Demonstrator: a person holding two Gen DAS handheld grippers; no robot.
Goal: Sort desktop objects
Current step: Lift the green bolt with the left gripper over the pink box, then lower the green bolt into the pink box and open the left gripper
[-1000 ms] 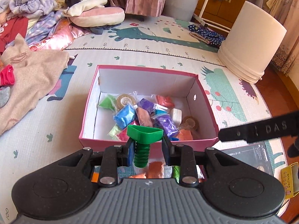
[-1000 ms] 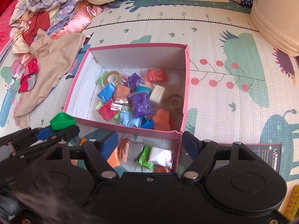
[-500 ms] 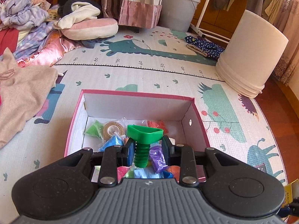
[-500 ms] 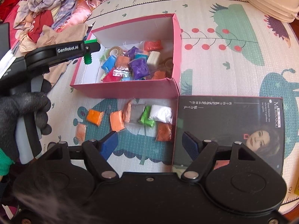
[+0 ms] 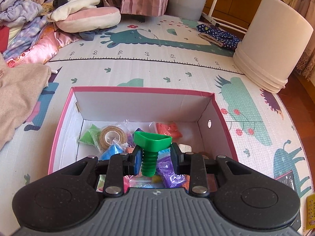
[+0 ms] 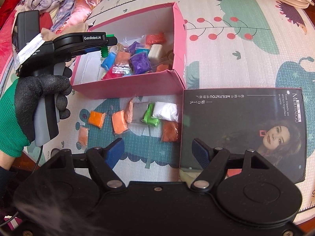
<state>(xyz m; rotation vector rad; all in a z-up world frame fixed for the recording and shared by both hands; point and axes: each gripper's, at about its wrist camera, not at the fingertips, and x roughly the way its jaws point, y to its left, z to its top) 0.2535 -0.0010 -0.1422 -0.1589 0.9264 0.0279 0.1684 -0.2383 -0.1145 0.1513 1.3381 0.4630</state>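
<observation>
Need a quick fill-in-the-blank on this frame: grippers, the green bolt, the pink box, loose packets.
1. The left gripper holds a green toy ____ over the pink box.
2. The right gripper is open and holds ____.
3. The white packet lies on the mat, ____ the pink box.
4. The dark lid lies flat on the mat, next to the pink box, with its printed side facing ____.

Missing words: bolt; nothing; outside; up

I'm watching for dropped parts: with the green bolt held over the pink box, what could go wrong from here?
1. The left gripper holds the green toy bolt by its shank only, so it might tilt or slip.
2. Dropped, it could bounce off the crowded clay packets in the pink box.
3. The open right gripper hovers idle while packets lie outside.
</observation>
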